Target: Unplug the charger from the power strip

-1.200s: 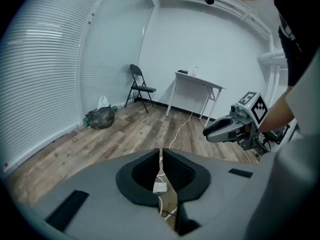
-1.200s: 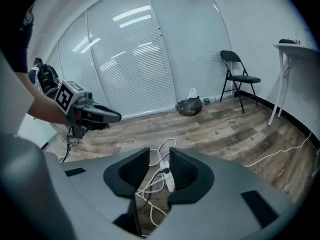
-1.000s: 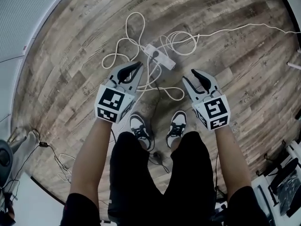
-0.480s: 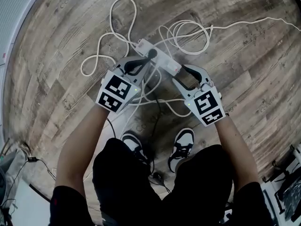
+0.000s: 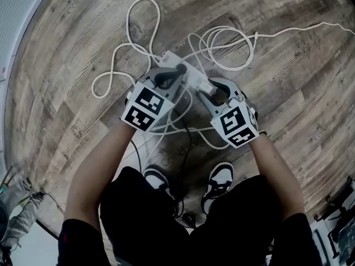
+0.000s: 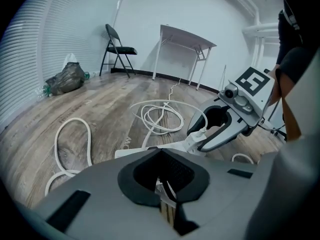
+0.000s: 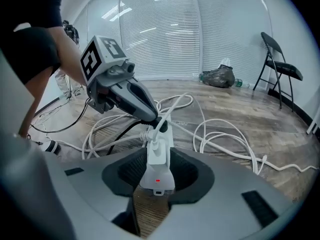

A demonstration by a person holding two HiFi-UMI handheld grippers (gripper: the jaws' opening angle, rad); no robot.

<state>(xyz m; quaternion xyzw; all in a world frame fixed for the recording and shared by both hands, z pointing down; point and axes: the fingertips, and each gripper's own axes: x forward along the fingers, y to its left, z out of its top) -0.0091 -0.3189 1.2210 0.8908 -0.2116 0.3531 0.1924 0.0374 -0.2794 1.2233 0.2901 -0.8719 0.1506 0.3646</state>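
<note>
Head view shows both tools low at the power strip (image 7: 157, 159). The right gripper (image 5: 214, 88) straddles its near end, jaws just closing, not yet clamped. The left gripper (image 5: 177, 71), jaws together and empty, has its tips at the black charger (image 7: 161, 124), still plugged in farther along. Next, I reckon: brace, open left, grip, pull.

White power strip (image 7: 159, 165), red light glowing, lies flat on the wooden floor; black charger (image 7: 162, 125) sits plugged in at its far end.
</note>
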